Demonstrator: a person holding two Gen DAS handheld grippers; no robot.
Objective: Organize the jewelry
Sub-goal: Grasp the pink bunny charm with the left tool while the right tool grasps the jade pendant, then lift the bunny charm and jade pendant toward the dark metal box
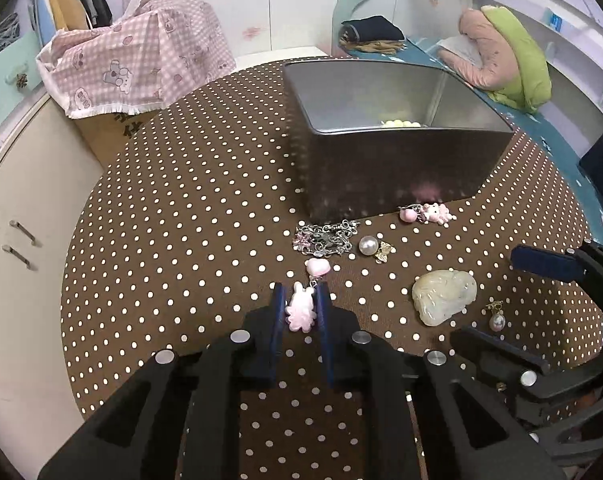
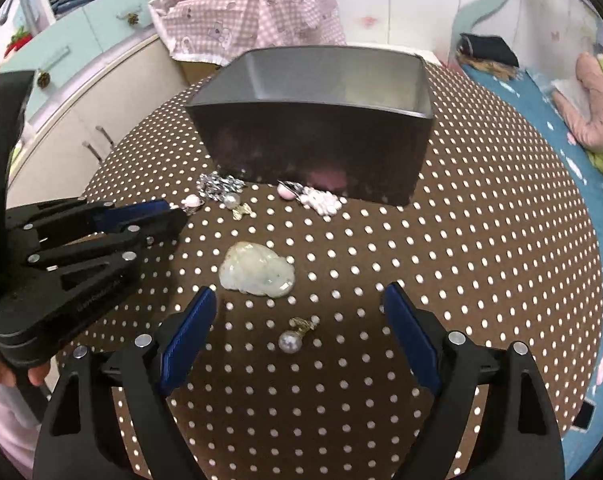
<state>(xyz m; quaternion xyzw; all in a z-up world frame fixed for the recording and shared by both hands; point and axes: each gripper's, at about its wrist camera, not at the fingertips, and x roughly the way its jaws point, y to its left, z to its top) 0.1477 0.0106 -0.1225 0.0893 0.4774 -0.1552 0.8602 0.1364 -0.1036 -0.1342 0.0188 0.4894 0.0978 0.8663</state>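
My left gripper (image 1: 300, 300) is shut on a pink rabbit charm (image 1: 300, 310) lying on the dotted brown tablecloth (image 1: 181, 220); its pink heart (image 1: 317, 267) pokes out past the fingertips. From the right wrist view this gripper (image 2: 177, 212) comes in from the left. My right gripper (image 2: 300, 290) stands open over a pearl earring (image 2: 290, 340), just short of a pale jade pendant (image 2: 257, 272). Near the grey metal tin (image 1: 401, 168) lie a silver bracelet (image 1: 325, 238), a pearl with a gold bow (image 1: 368, 246) and a pink cat charm (image 1: 435, 212). Yellow beads (image 1: 397, 123) rest inside the tin.
A pink checked cloth (image 1: 141, 64) covers a cardboard box behind the table at the left, beside a cream cabinet (image 1: 17, 220). Blue bedding with a pink and green pillow (image 1: 509, 60) runs along the right. The round table's edge curves close on both sides.
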